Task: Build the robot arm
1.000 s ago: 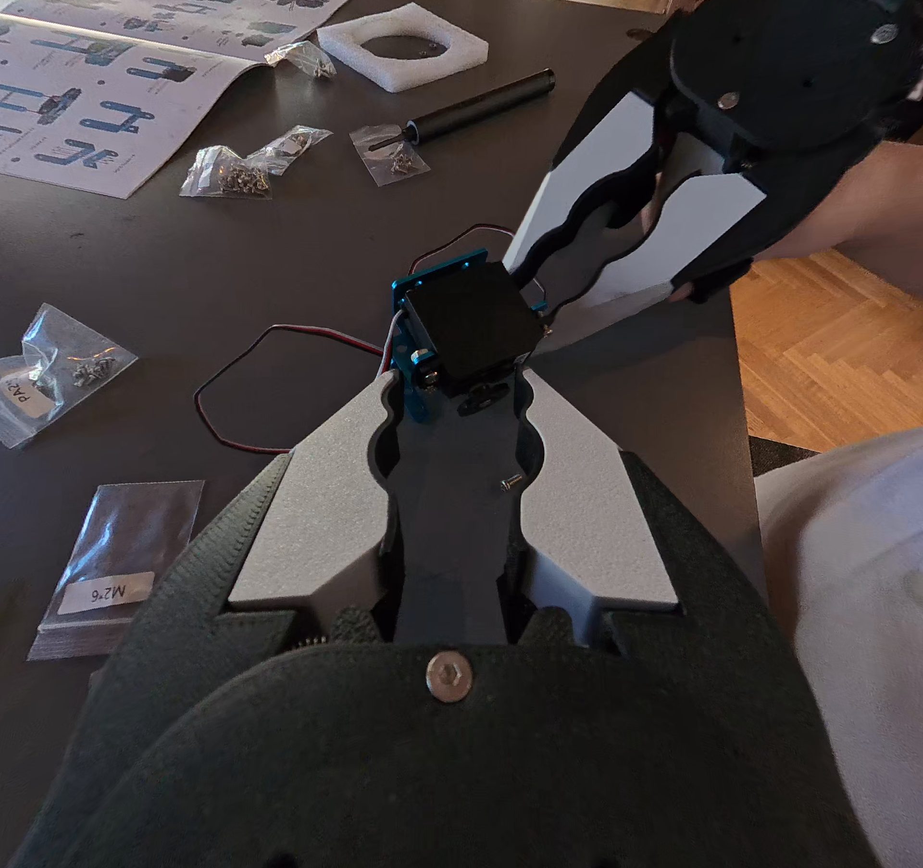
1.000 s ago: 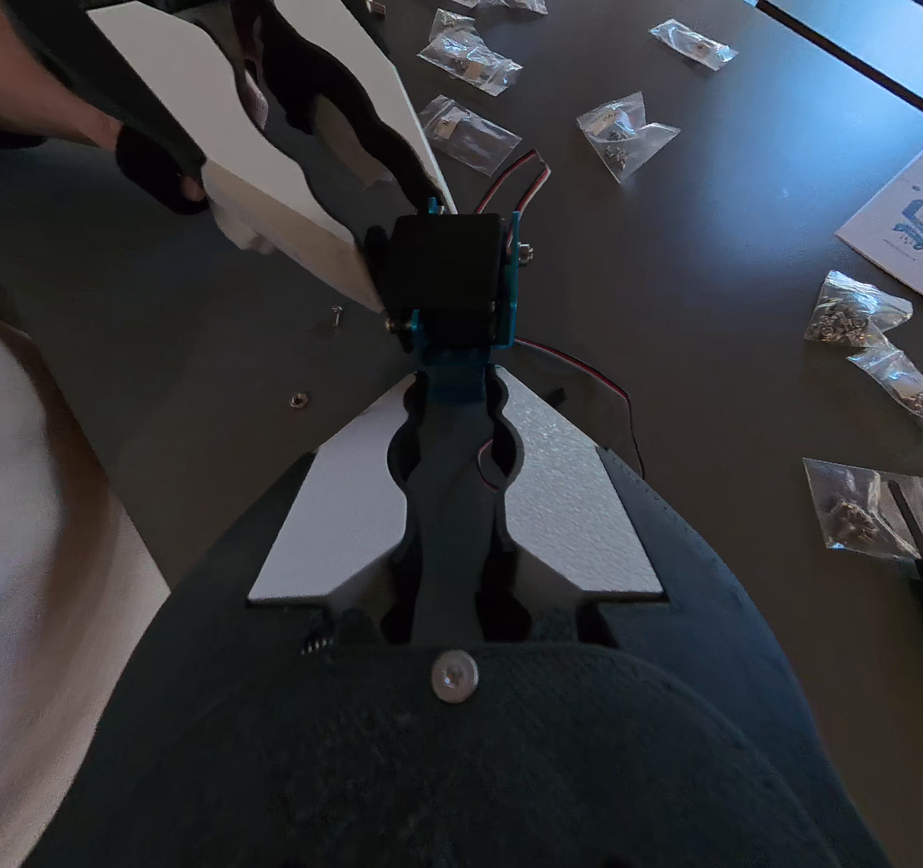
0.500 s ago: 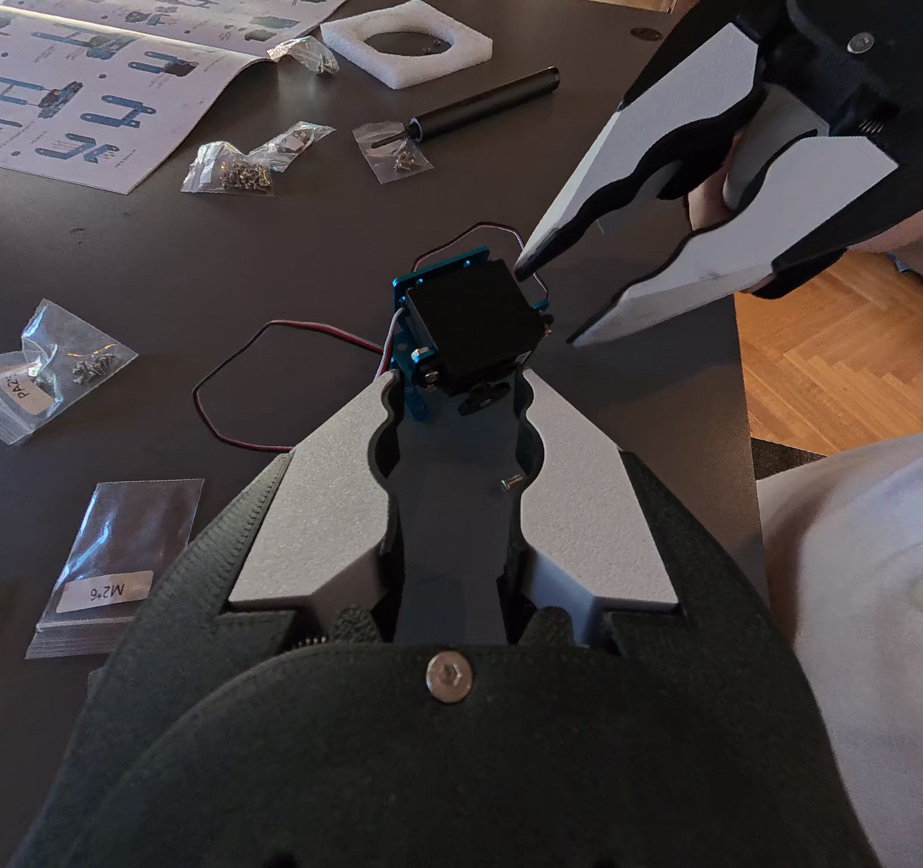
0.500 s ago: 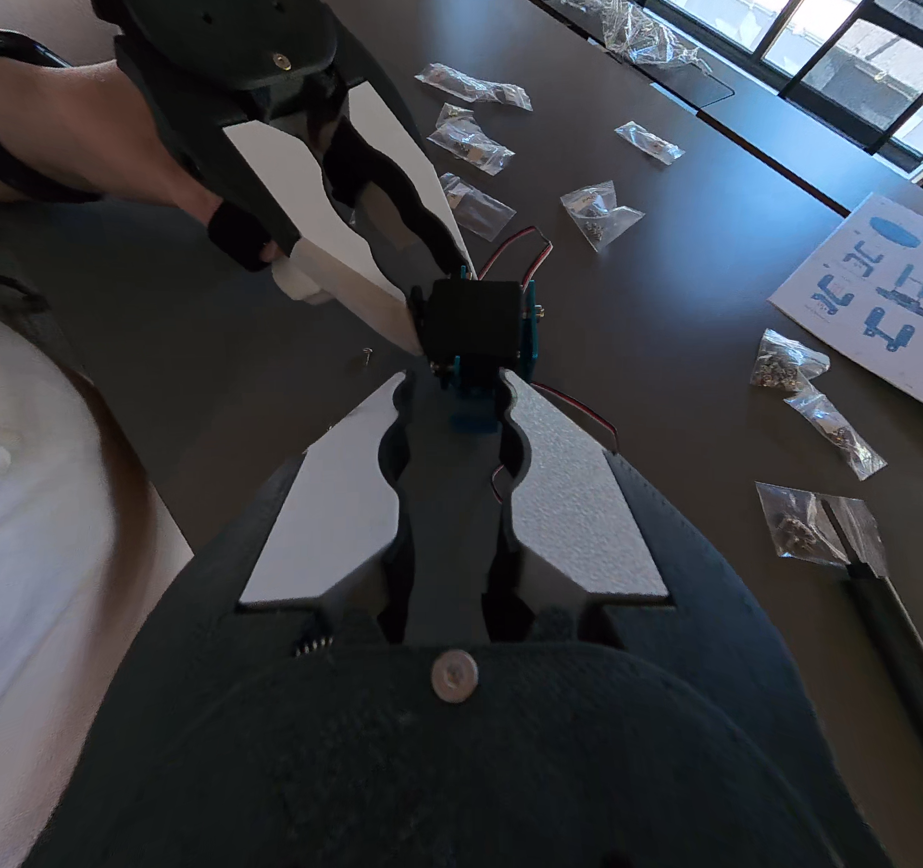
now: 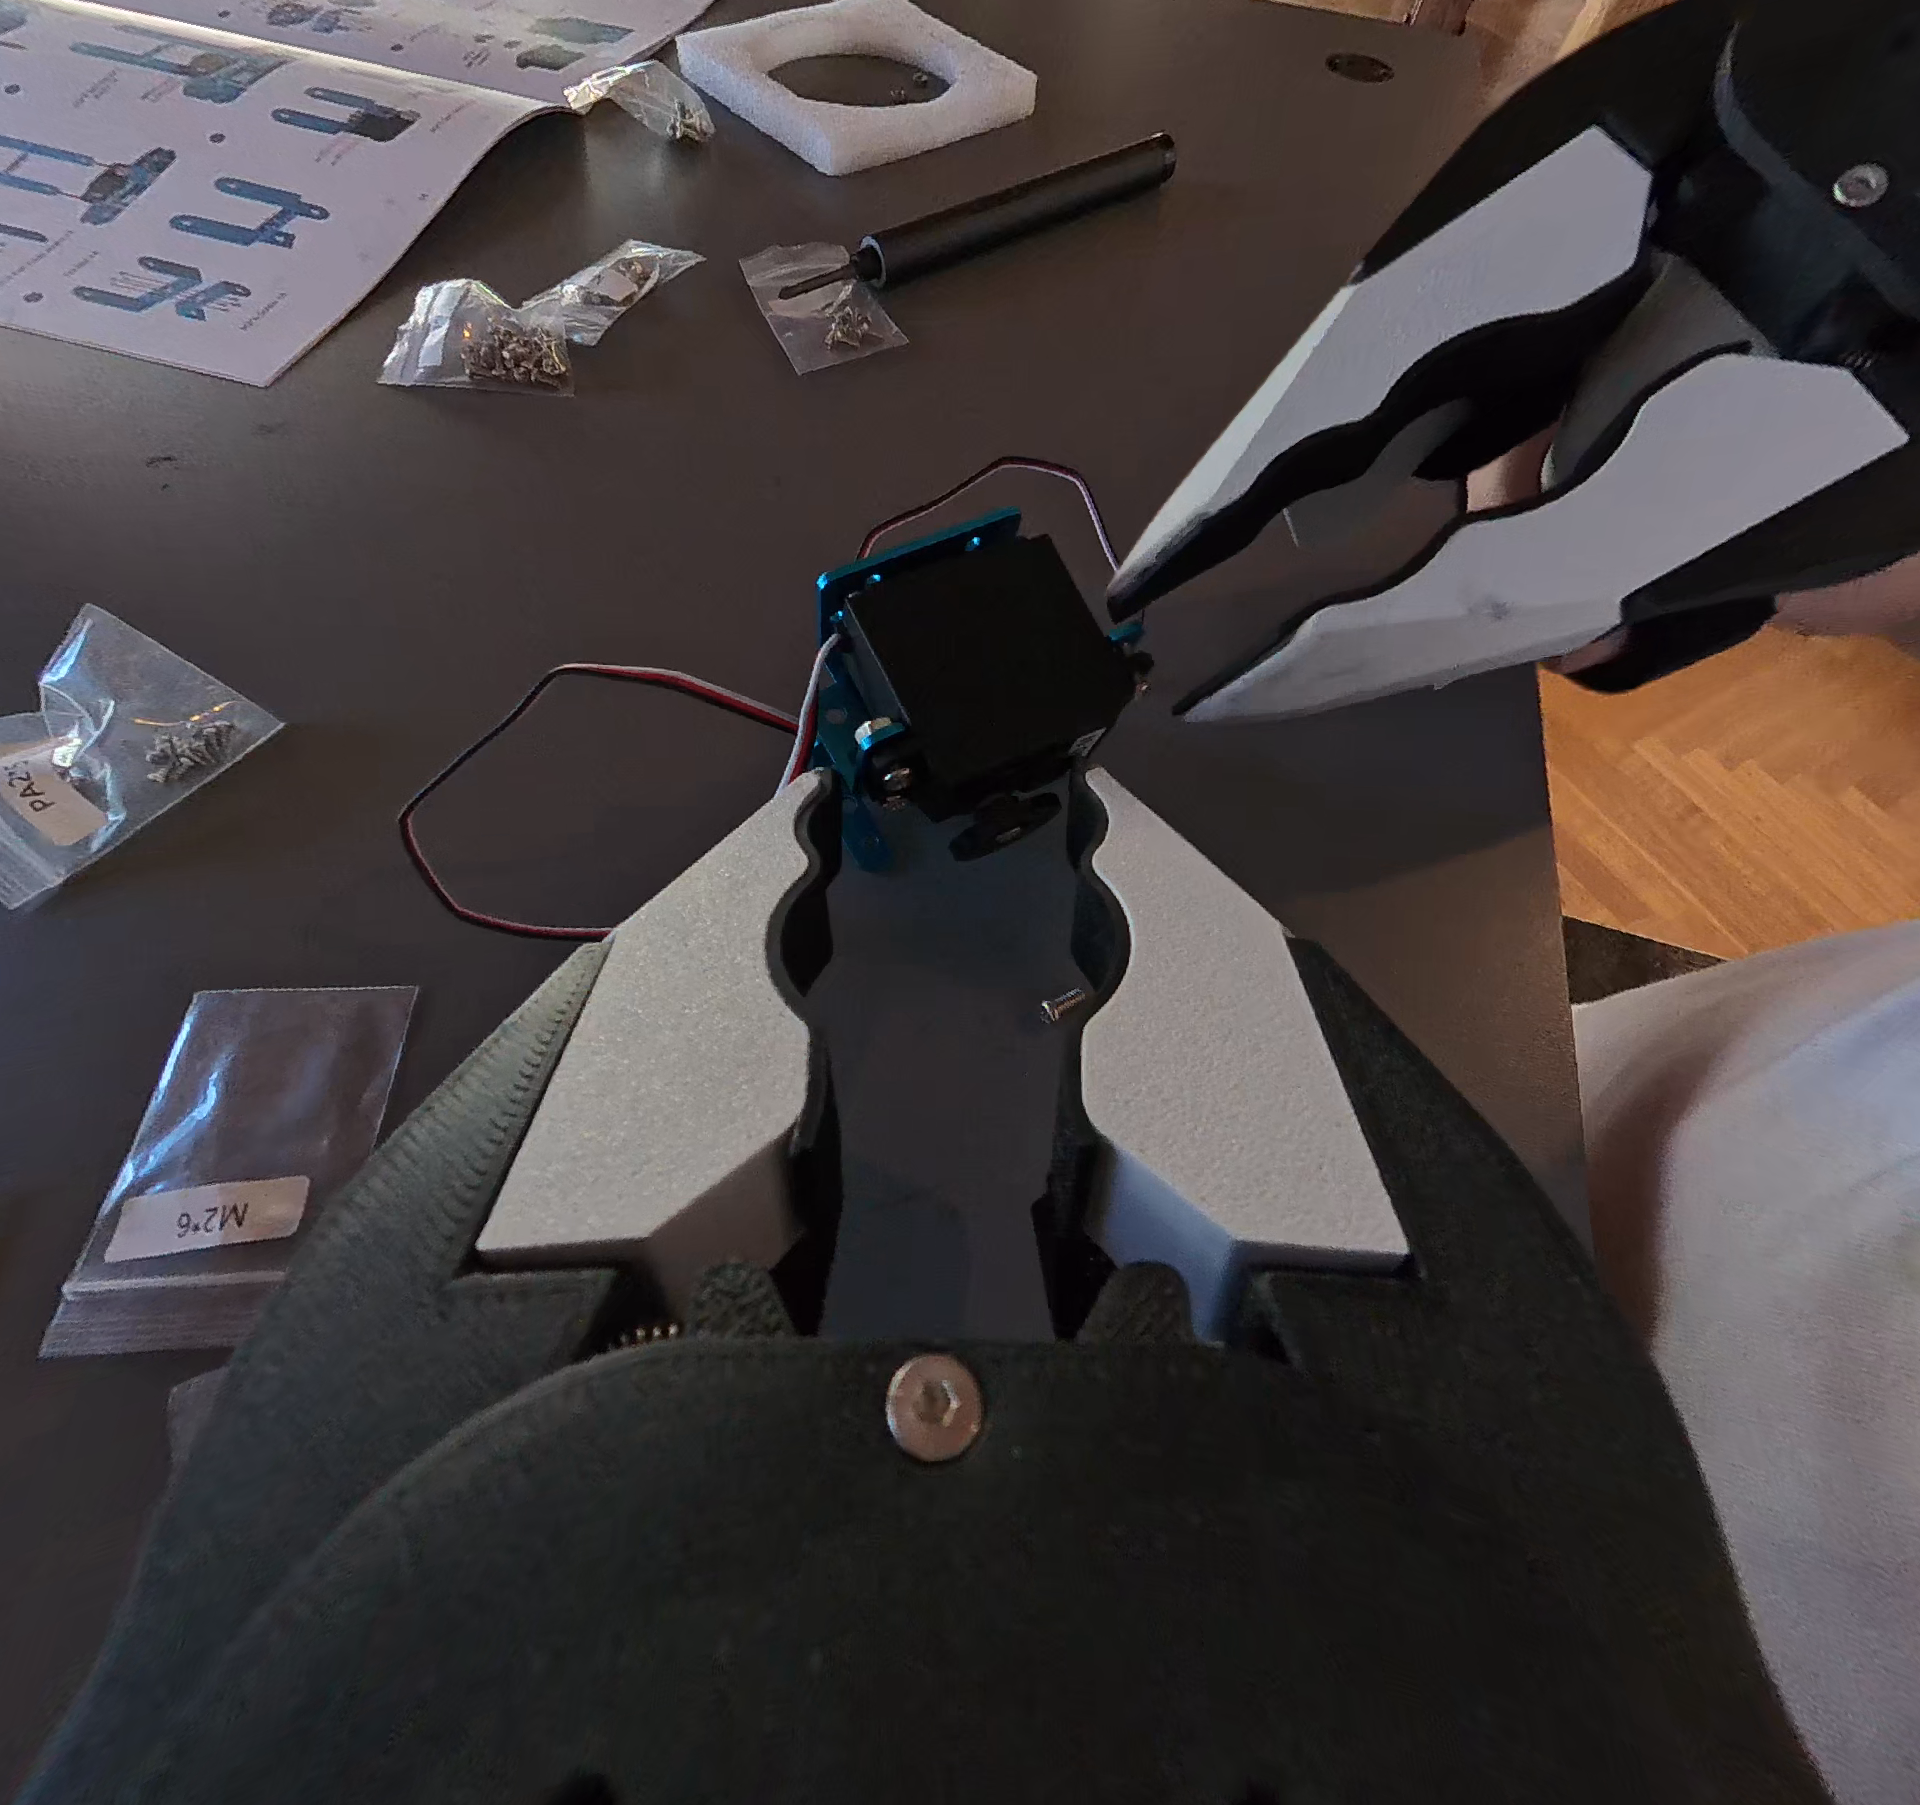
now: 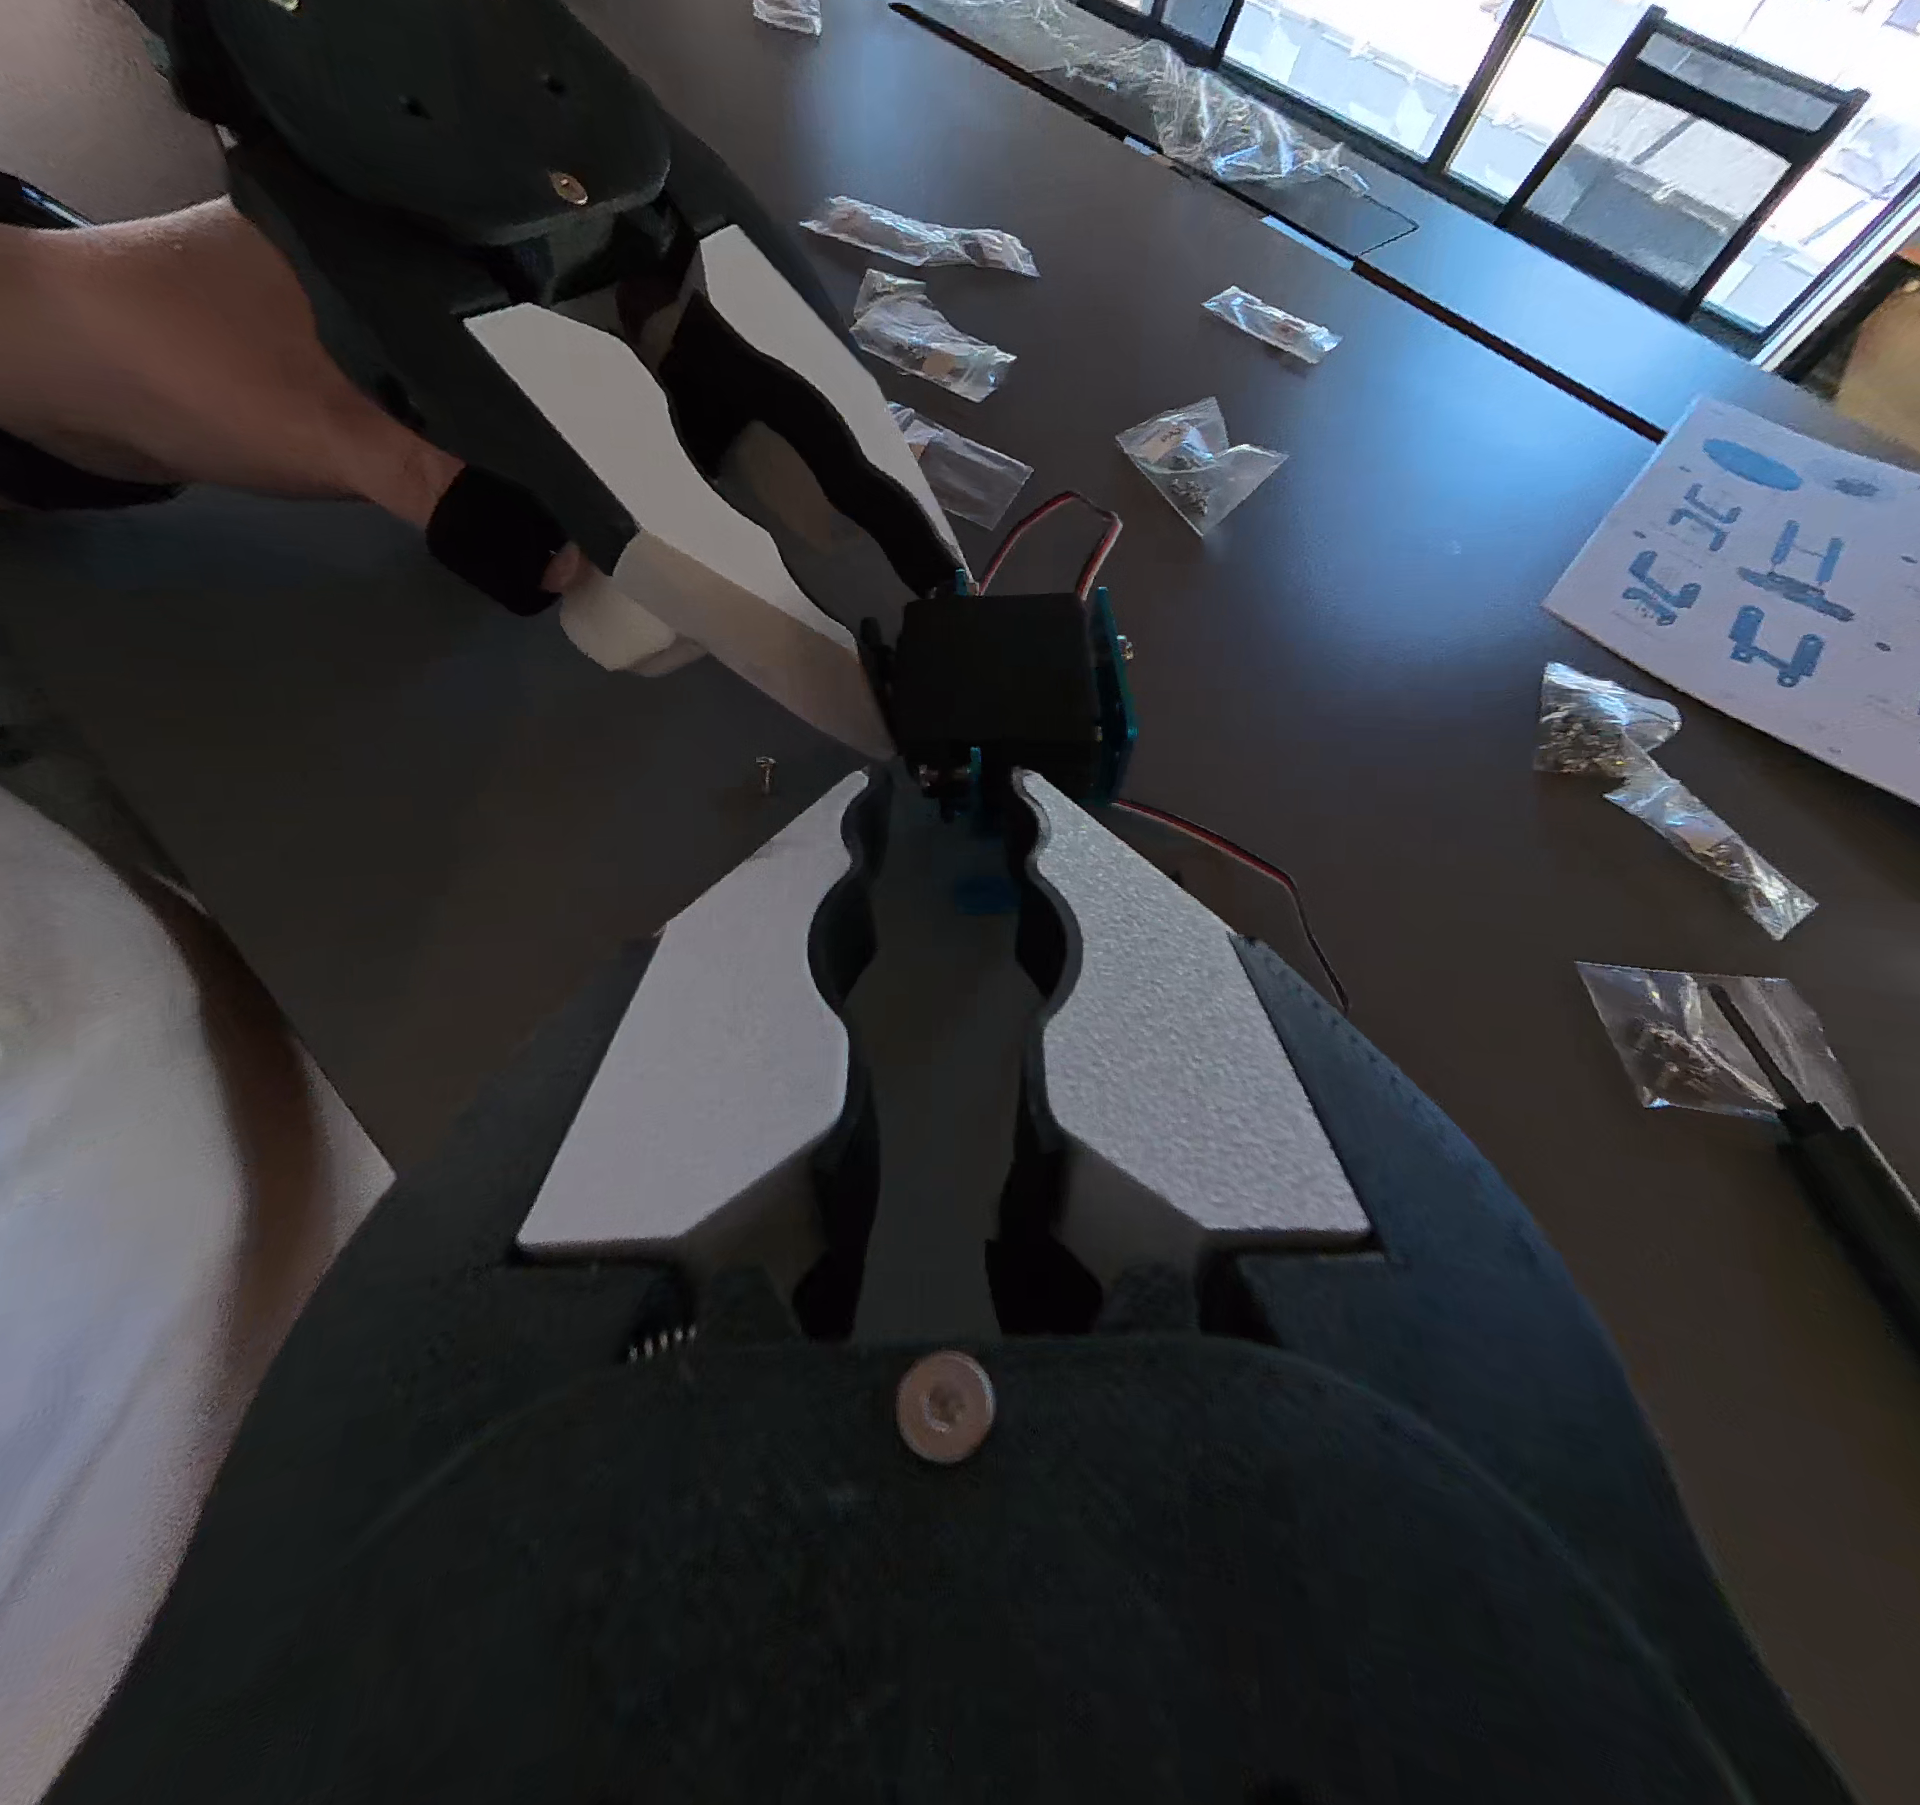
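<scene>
gripping the black servo block in its blue metal bracket (image 5: 977,685) above the dark table (image 5: 623,529), the left gripper (image 5: 951,799) is clamped — the right gripper (image 5: 1143,649), parted and empty, sits just at its far-right corner.

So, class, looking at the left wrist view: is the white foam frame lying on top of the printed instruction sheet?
No: the white foam frame lies on the bare dark table, beside the instruction sheet, not on it.
</scene>
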Tool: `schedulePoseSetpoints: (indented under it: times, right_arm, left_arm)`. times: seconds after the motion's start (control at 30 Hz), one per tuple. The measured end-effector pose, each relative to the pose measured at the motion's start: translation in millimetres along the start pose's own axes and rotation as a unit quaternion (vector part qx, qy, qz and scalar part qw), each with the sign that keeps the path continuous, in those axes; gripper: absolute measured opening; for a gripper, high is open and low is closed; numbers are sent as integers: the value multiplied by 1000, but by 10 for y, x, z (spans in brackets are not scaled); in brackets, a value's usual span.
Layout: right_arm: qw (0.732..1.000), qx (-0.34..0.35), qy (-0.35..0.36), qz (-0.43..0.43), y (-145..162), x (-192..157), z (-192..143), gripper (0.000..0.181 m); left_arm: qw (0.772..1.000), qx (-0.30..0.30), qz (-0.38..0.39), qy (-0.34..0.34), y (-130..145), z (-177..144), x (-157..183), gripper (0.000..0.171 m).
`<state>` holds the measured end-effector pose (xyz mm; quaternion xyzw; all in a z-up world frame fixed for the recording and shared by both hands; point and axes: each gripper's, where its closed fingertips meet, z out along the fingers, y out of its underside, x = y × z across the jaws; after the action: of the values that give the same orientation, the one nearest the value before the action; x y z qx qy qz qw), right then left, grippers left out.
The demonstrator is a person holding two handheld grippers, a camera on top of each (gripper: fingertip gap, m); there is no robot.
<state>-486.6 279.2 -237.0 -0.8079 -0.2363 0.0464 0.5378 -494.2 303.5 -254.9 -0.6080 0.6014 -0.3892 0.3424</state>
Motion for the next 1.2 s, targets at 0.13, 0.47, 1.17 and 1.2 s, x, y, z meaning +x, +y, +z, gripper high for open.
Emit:
schedulePoseSetpoints:
  times: [0.13,0.47,1.17,1.2]
  right_arm:
    - [999,1,33,-23,22,24,39,14]
    - [999,8,40,-14,-9,39,28,12]
    - [1000,-19,6,-11,50,79,21,10]
    - [1000,-18,9,-13,50,85,20,10]
  left_arm:
    - [1000,0,-3,0,-2,7,-2,44]
    - [1000,-1,-4,-2,-2,11,-6,43]
    - [998,-30,29,-37,112,-13,14,36]
    - [998,-32,25,-39,121,-19,7,34]
